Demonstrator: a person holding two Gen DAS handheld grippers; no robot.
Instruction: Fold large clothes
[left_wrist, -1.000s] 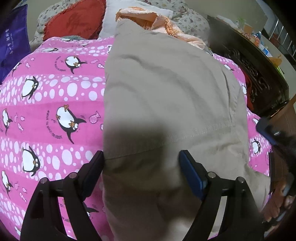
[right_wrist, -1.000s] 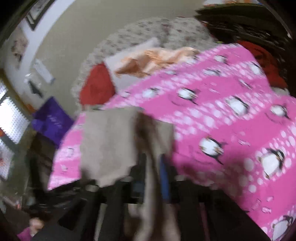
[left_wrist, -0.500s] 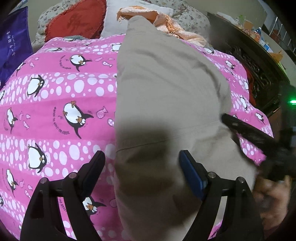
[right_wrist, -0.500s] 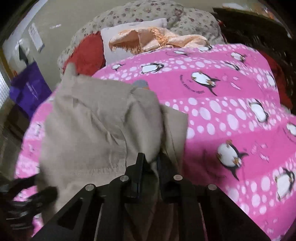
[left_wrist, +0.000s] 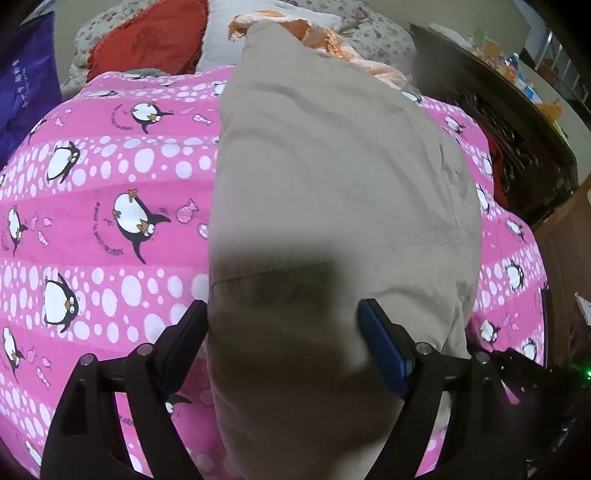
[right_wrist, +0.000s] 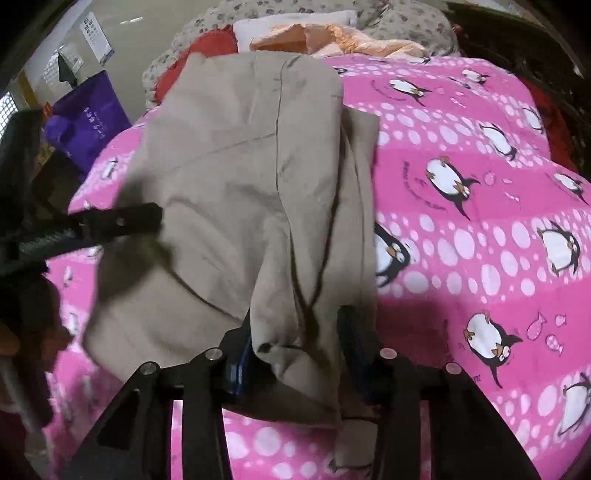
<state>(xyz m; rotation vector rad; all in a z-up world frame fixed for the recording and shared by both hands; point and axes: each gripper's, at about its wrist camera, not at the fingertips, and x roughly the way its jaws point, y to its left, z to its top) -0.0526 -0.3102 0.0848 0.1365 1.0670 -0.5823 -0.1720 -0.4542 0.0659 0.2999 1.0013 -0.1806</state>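
Risk of top fold sliding askew: right hand-held gripper (right_wrist: 295, 347) opening with bunched beige garment (right_wrist: 251, 177) edge between jaws, left hand-held gripper (left_wrist: 280, 332) spread wide, released, straddling garment on bed (left_wrist: 92, 177) directly ahead.

Cloth on cloth, with hard plastic tooling

The beige trousers (left_wrist: 332, 177) are a matt woven cotton-like cloth with stitched seams; the pink penguin blanket (left_wrist: 110, 184) under them looks soft and fleecy. At the bottom of the frame the left gripper (left_wrist: 280, 332) is matt black plastic with small shiny metal rivets and one smooth blue pad. Upper right, the dark headboard (left_wrist: 517, 140) looks like carved glossy wood.
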